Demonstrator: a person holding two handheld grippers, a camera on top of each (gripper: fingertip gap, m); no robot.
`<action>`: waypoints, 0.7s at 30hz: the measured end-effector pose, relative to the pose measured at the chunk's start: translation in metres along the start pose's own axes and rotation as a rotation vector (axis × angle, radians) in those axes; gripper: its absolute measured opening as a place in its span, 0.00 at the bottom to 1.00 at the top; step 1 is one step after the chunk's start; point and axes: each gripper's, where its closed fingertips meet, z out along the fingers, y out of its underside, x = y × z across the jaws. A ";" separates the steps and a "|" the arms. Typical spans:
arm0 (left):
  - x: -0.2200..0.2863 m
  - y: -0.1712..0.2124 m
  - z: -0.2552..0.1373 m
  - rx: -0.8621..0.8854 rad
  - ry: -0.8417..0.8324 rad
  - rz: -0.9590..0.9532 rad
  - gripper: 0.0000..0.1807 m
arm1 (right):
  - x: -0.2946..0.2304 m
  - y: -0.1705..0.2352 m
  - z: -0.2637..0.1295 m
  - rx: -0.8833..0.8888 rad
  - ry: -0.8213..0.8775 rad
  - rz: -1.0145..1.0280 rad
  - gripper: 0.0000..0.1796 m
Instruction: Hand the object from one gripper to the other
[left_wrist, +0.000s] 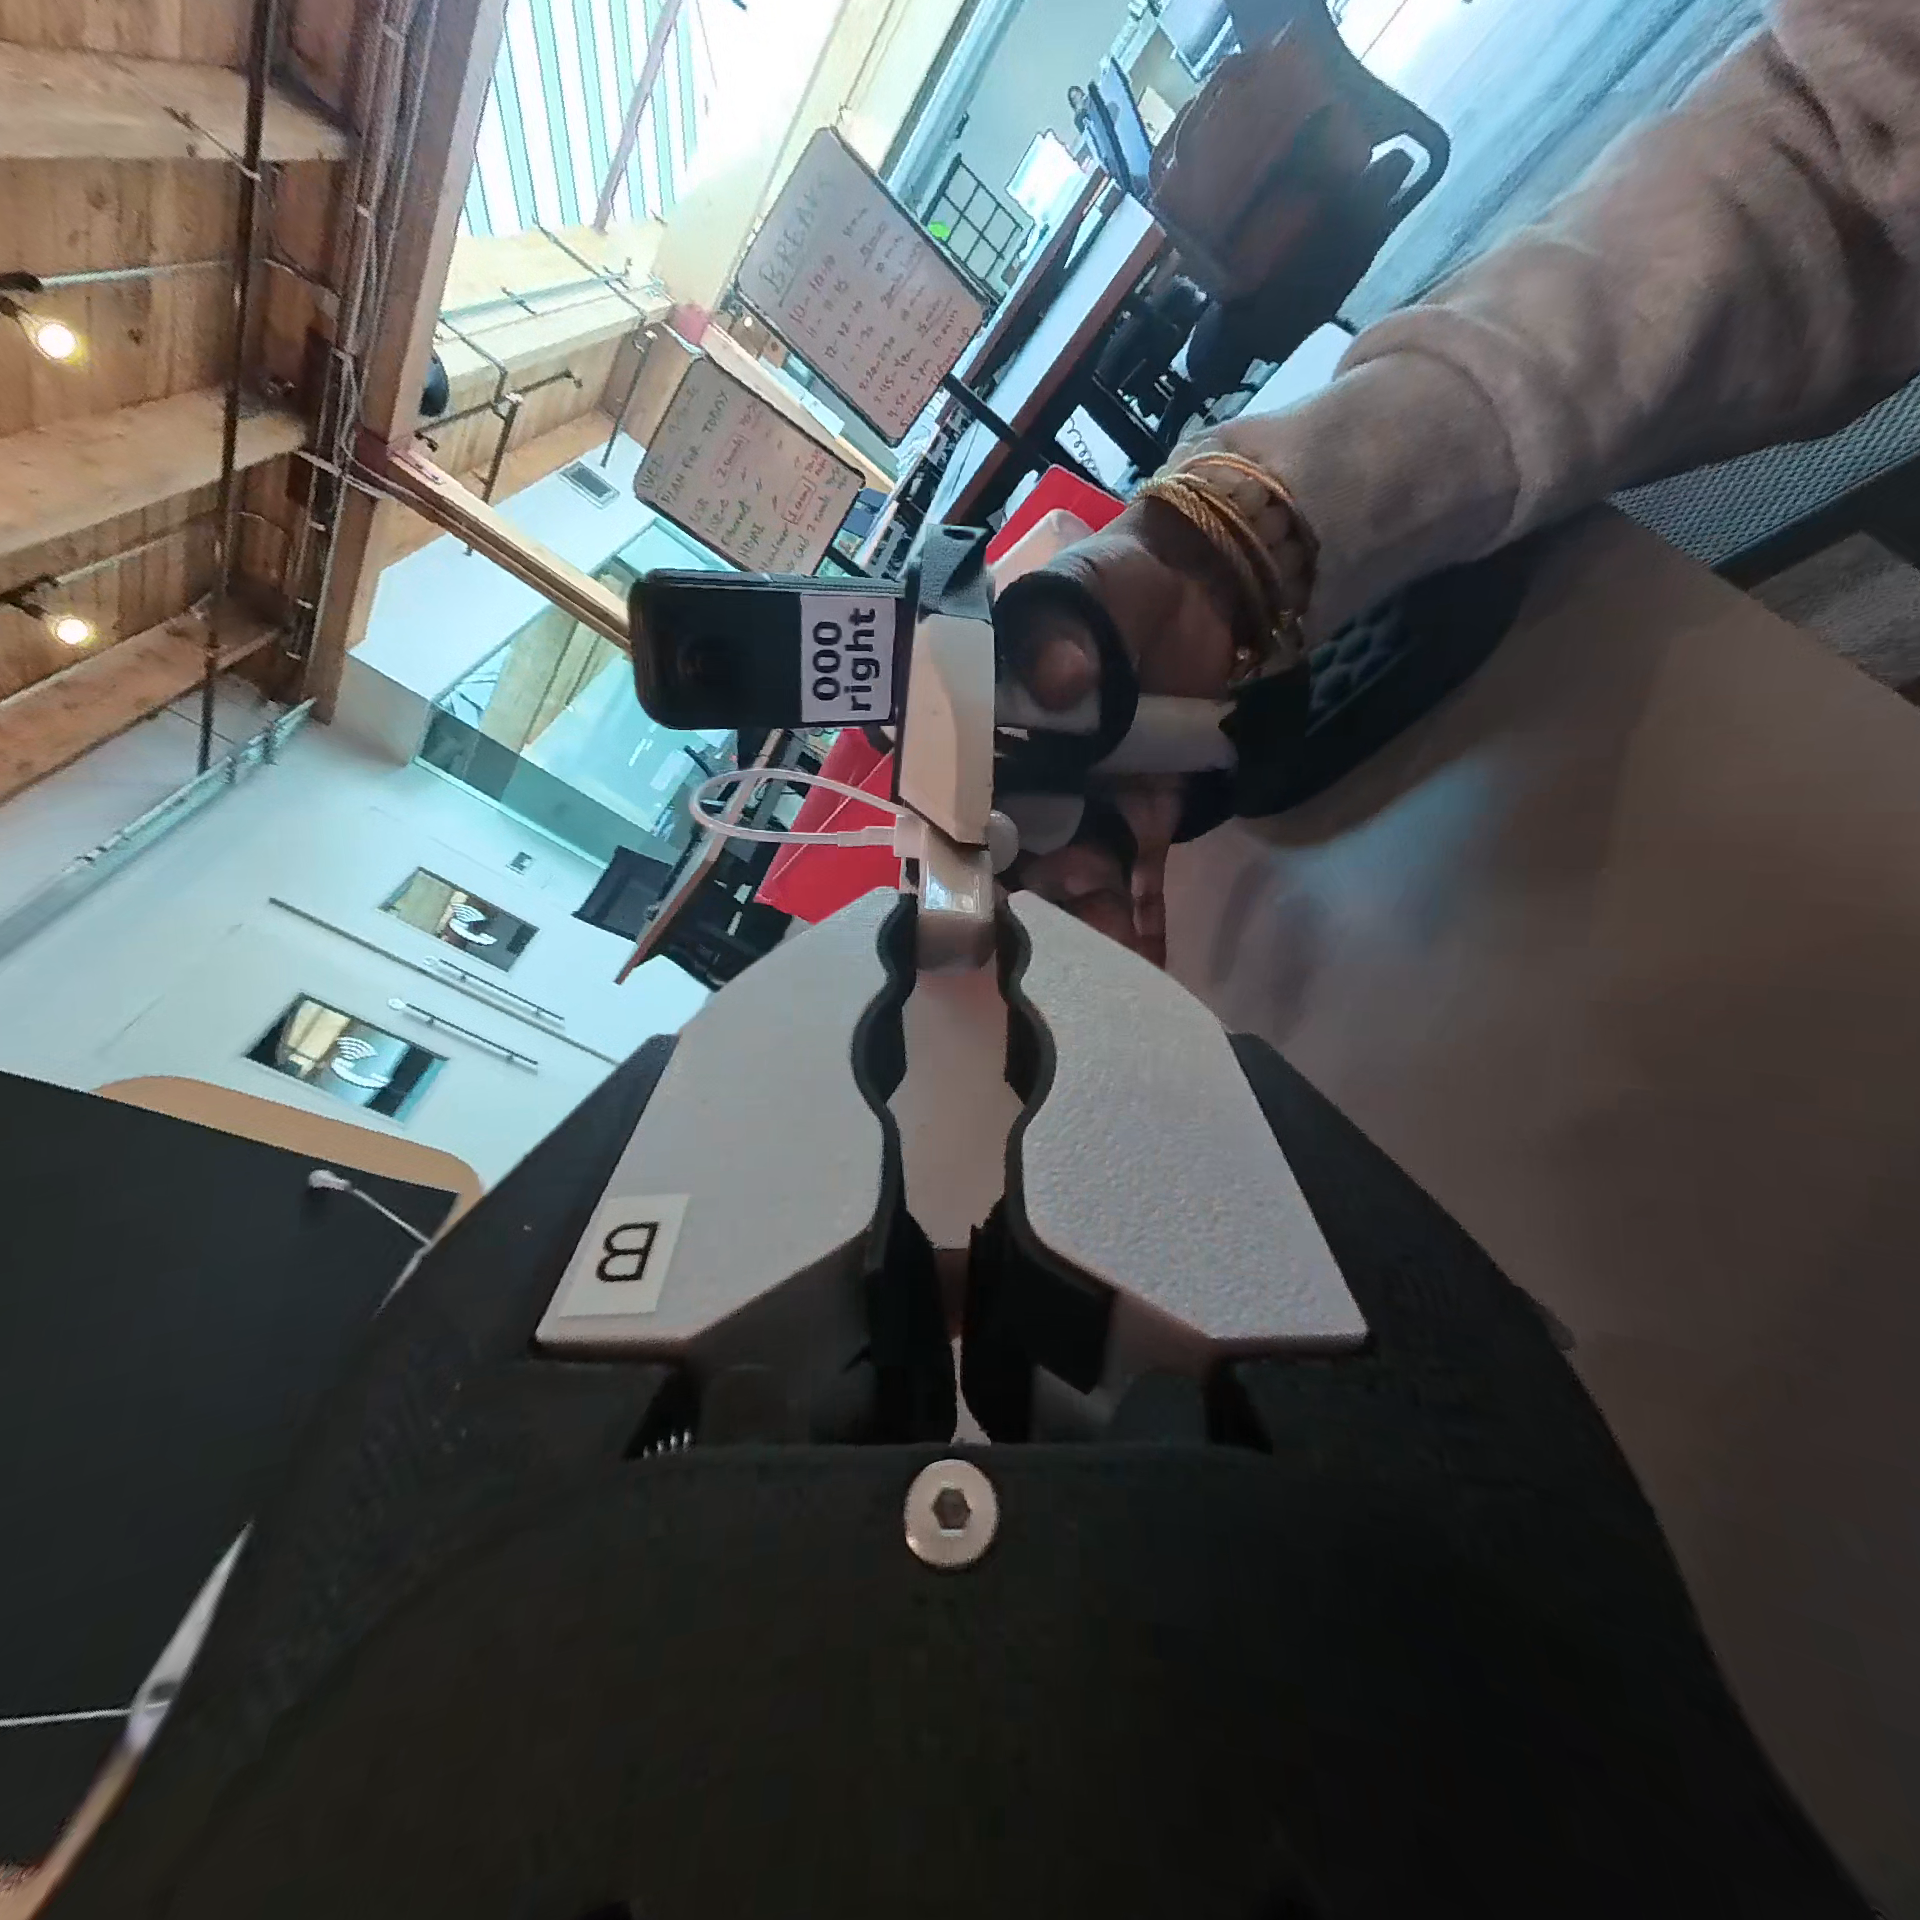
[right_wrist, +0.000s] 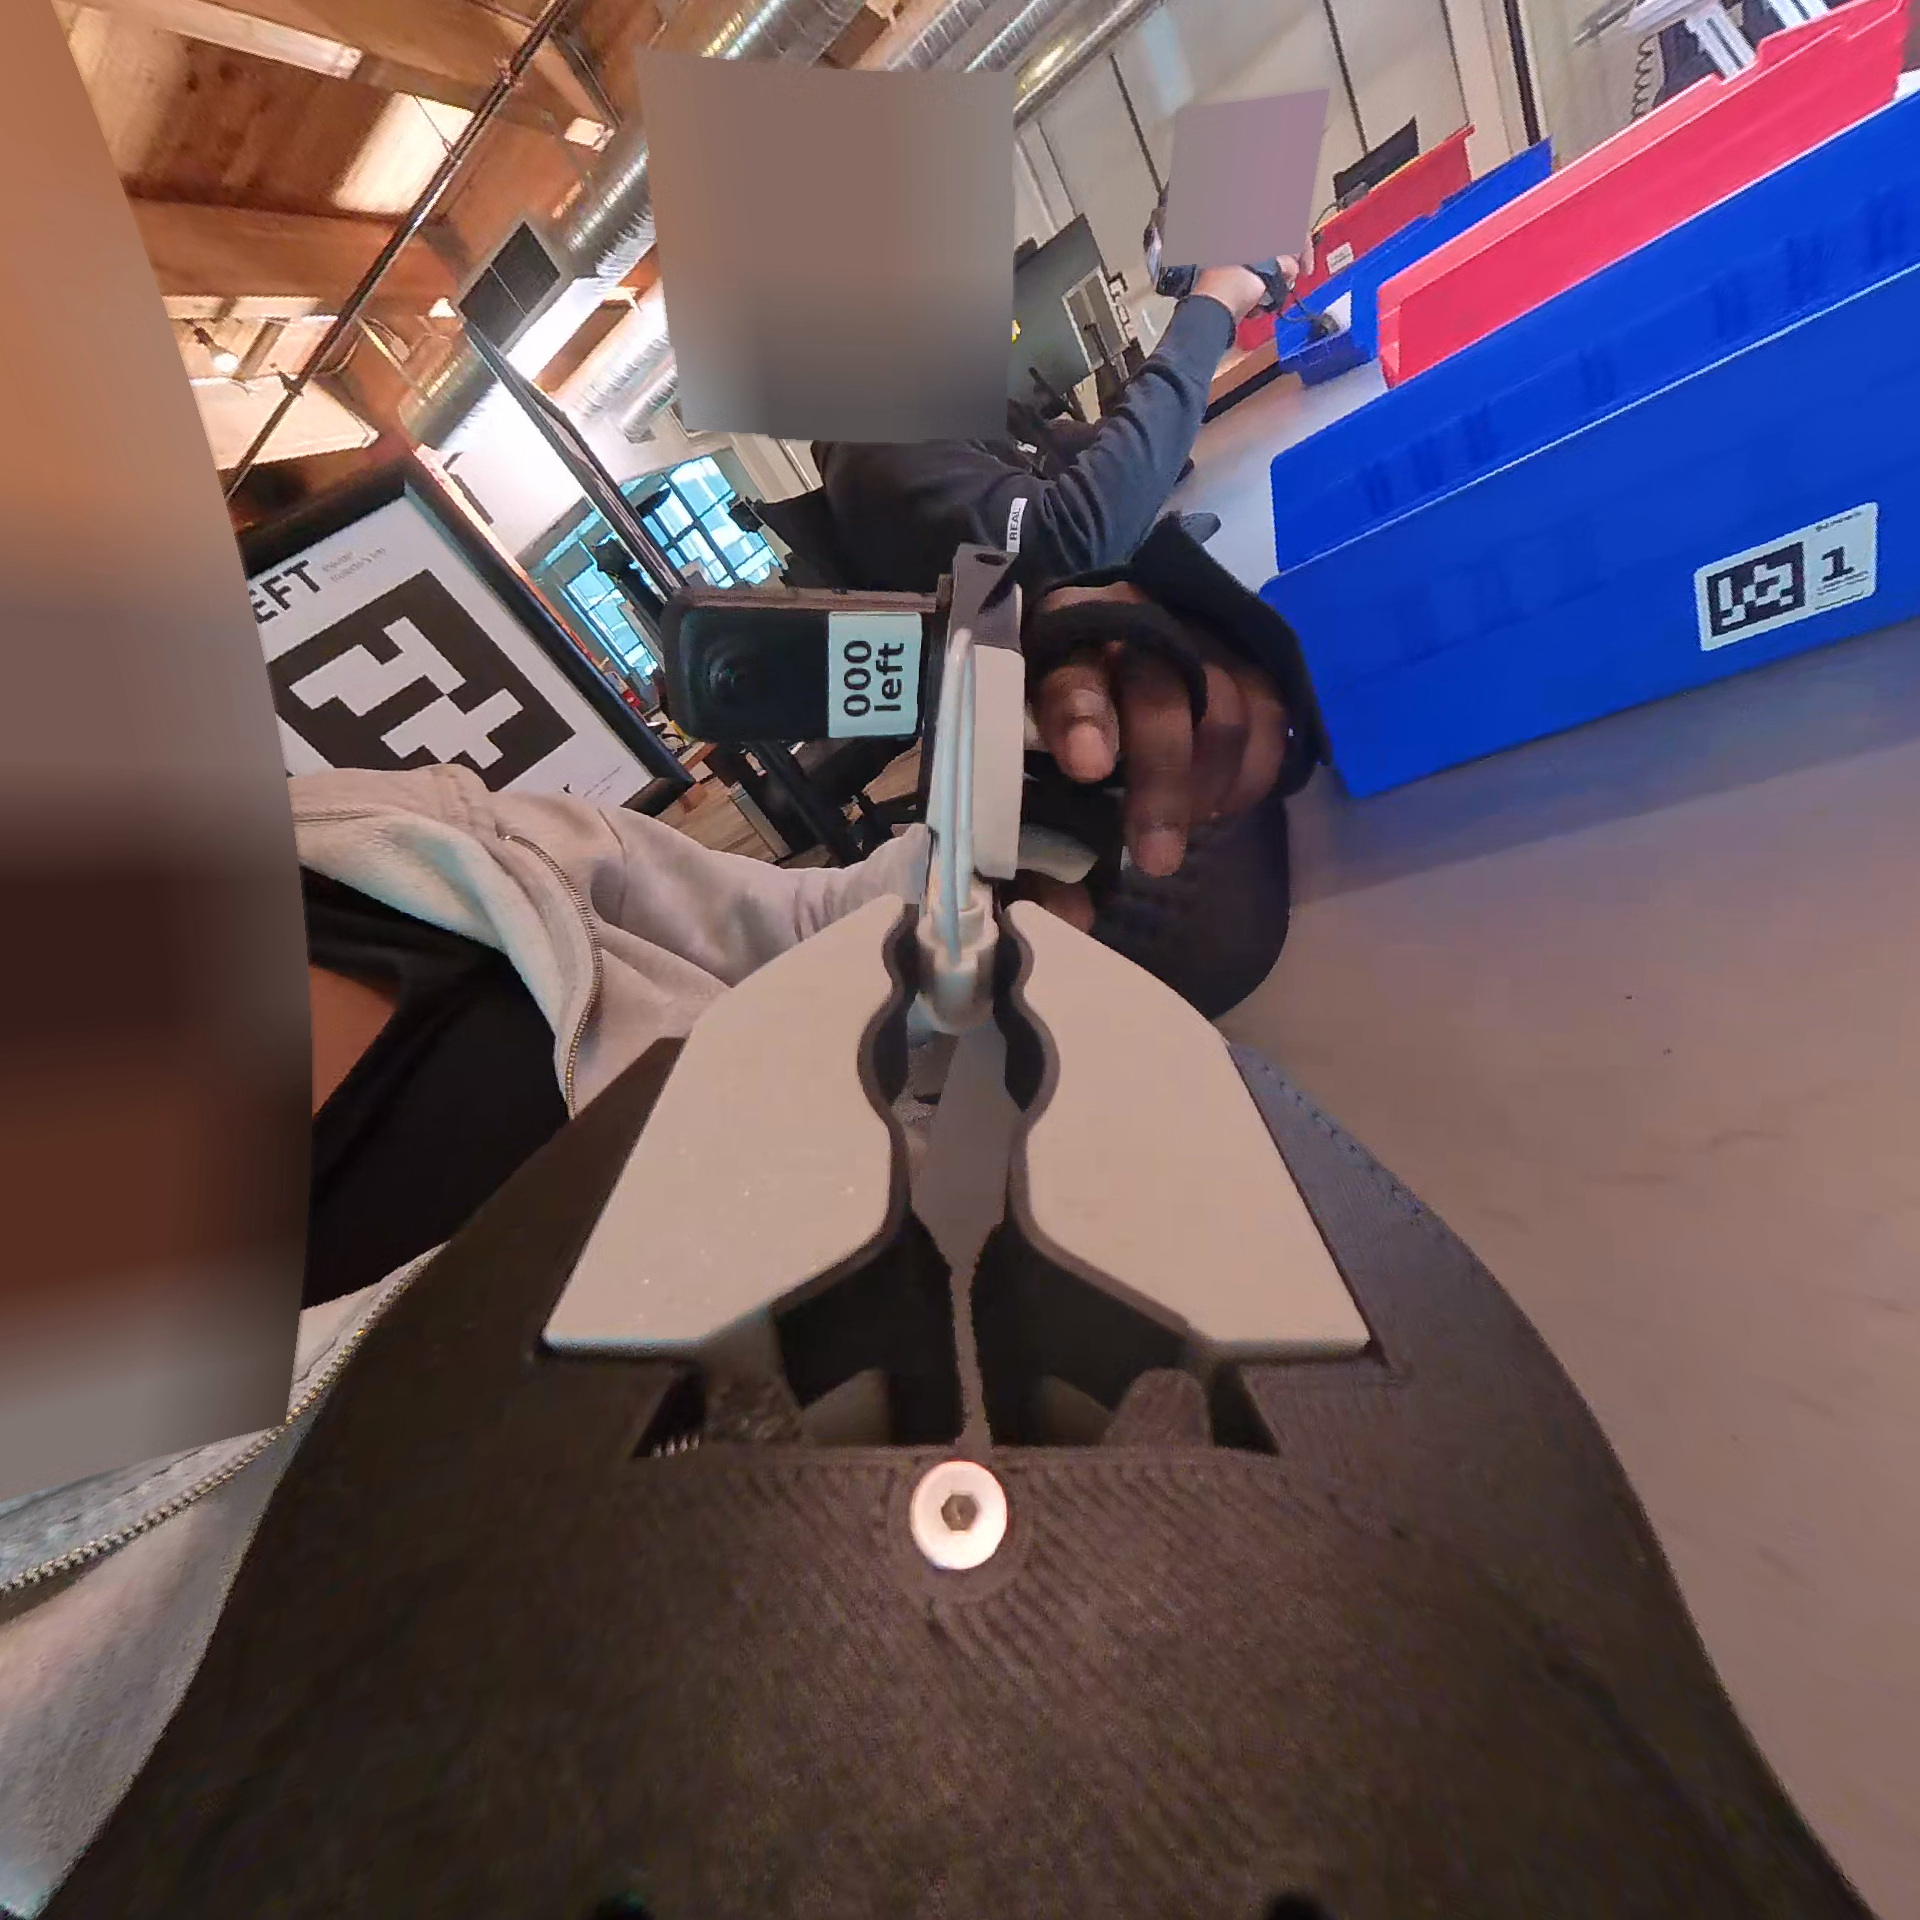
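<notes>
Between the grey fingers of my left tongs (left_wrist: 953, 940), right at their tips, sits the small white plastic tag with a thin looped cord (left_wrist: 920, 847). The jaws are pressed against its blocky end from both sides. The right wrist view shows the same: my right tongs (right_wrist: 951, 987) are clamped on the tag (right_wrist: 954, 940) at their very tips, and the cord loop rises just past them.

Beyond the tag, each view shows the other tongs head-on, nose to nose with mine, with the tag as the only thing between them. Farther back is the gloved hand (right_wrist: 1143, 727) on the handle.

I judge the handover to be at its midpoint, with both pairs gripping at once. One pair has yet to let go and draw away, and I cannot tell which is giving.
</notes>
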 end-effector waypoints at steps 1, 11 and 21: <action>0.000 -0.001 -0.001 0.005 0.008 -0.033 0.08 | 0.000 0.000 0.001 0.000 -0.002 -0.003 0.08; -0.018 -0.001 -0.019 0.192 0.303 -1.132 0.07 | 0.006 -0.048 -0.021 0.108 0.638 -1.313 0.43; 0.010 -0.010 -0.013 0.161 0.512 -1.271 0.08 | 0.005 -0.001 0.009 -0.235 0.589 -1.835 0.10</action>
